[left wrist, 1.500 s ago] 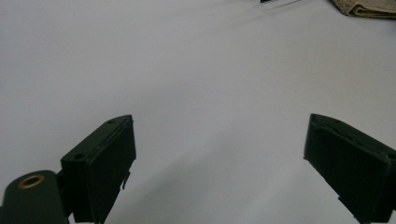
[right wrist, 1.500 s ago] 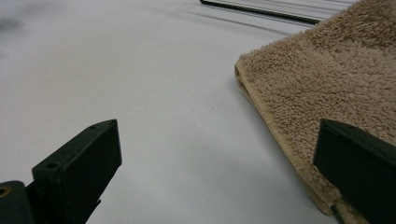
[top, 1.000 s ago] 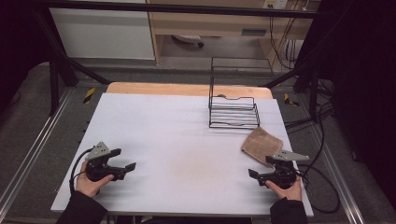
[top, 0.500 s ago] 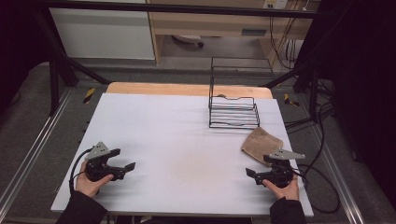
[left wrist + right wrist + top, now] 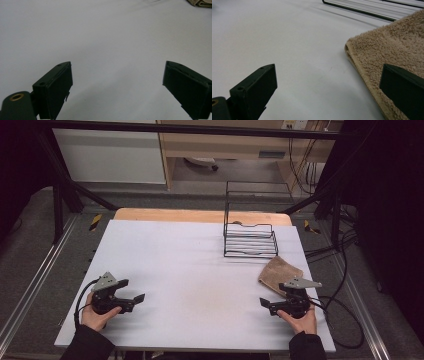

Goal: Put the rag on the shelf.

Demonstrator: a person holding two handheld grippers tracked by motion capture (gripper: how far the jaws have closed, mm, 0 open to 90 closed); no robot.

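My left gripper (image 5: 131,291) rests low over the near left of the white table (image 5: 190,270), held by a hand, jaws wide apart. In the left gripper view the left gripper (image 5: 117,85) is open over bare tabletop. My right gripper (image 5: 270,301) sits at the near right, just in front of a folded tan towel (image 5: 280,272). In the right gripper view the right gripper (image 5: 329,85) is open with nothing between its jaws; the towel (image 5: 392,47) lies ahead to the right, and the right jaw stands over its near edge.
A black wire rack (image 5: 250,240) stands at the back right of the table, just beyond the towel; its base wire (image 5: 362,11) shows in the right gripper view. Cables (image 5: 345,320) trail off the table's right side. A towel corner (image 5: 200,3) shows far off.
The right gripper has edged slightly to the left, staying low by the towel. The left gripper has hardly moved.
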